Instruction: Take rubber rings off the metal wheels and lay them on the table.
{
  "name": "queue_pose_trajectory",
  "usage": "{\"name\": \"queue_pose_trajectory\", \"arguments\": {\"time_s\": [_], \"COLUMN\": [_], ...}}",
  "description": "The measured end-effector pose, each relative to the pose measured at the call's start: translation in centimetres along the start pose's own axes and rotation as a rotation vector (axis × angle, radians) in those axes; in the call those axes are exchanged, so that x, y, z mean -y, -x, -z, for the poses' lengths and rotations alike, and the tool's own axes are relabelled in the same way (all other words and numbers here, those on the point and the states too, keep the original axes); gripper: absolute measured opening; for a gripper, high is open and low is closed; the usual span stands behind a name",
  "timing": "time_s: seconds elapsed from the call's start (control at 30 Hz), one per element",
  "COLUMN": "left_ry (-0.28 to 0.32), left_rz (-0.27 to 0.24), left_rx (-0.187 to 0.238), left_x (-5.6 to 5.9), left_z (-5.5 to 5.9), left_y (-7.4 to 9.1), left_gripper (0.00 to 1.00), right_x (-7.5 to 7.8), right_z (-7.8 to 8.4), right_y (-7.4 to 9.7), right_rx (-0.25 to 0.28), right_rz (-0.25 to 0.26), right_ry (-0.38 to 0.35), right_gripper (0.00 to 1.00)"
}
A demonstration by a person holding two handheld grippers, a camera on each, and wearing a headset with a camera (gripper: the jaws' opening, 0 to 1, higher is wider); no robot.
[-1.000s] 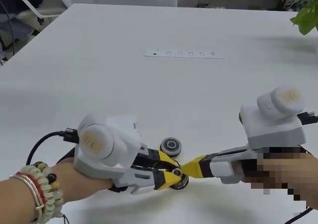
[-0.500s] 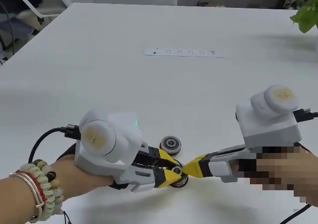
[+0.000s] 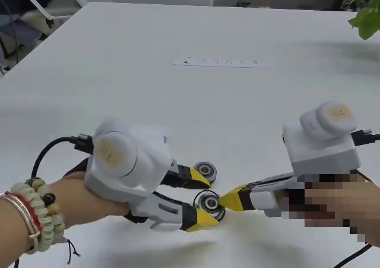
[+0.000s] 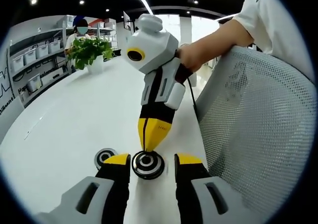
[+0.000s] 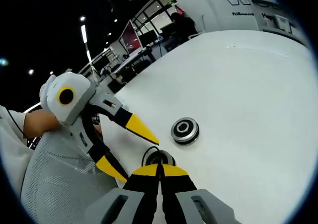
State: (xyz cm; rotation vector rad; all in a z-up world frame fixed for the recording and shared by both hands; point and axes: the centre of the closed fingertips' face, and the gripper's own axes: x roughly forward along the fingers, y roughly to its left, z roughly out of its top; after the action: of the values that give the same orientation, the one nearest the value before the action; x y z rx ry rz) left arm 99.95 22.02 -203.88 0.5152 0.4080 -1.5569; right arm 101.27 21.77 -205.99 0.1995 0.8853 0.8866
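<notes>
White desk [image 3: 178, 101]: the left gripper's [image 3: 205, 198] fingers [image 4: 118, 160] stand released astride the near wheel [image 4: 147, 163], likely bracing it. The right gripper's [image 3: 228, 201] clenched fingers [image 5: 161, 172] nose its rubber ring [image 4: 149, 176], seemingly to peel it.

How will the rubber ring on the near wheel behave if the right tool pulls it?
The rubber ring sits tight around the near wheel, so it probably stretches, then hangs floppy. The wheel lies flat on the smooth table, so it may slide along unless held.

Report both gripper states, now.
Left gripper: open, jaws either side of a metal wheel.
Right gripper: shut, tip at that wheel's rim; whether it grips anything cannot be told.
</notes>
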Motion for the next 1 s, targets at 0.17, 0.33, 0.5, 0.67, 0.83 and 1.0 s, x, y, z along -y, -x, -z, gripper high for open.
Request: {"name": "queue_pose_trajectory", "arguments": {"time_s": [0.17,0.33,0.5,0.67,0.83,1.0], "left_ry": [-0.010,-0.013,0.002,0.004,0.020,0.050], "left_rz": [-0.018,-0.037,-0.073,-0.119,-0.179,-0.262], "left_rx": [0.029,0.073,0.112,0.115,0.101,0.087], "left_x": [-0.5,-1.0,-1.2,-1.3,-1.3,-1.1], "left_z": [-1.6,-3.5,-4.9,-4.8,-3.9,-3.0], "left_y": [1.6,3.7,6.3,8.8,11.3,13.4], "left_gripper": [0.39,0.53,0.68,0.75,0.79,0.81], "right_x": [-0.2,-0.3,-0.7,-0.8,-0.8,-1.1], "right_z": [0.0,-0.3,-0.4,-0.5,-0.9,-1.4], "right_y": [0.0,0.2,0.1,0.1,0.2,0.4], "right_rx": [0.000,0.011,0.014,0.017,0.029,0.049], "right_rz": [0.000,-0.005,-0.010,-0.017,-0.021,-0.035], "right_ry": [0.006,-0.001,0.004,0.010,0.010,-0.004], "right_gripper": [0.00,0.00,0.00,0.00,0.00,0.00]}}
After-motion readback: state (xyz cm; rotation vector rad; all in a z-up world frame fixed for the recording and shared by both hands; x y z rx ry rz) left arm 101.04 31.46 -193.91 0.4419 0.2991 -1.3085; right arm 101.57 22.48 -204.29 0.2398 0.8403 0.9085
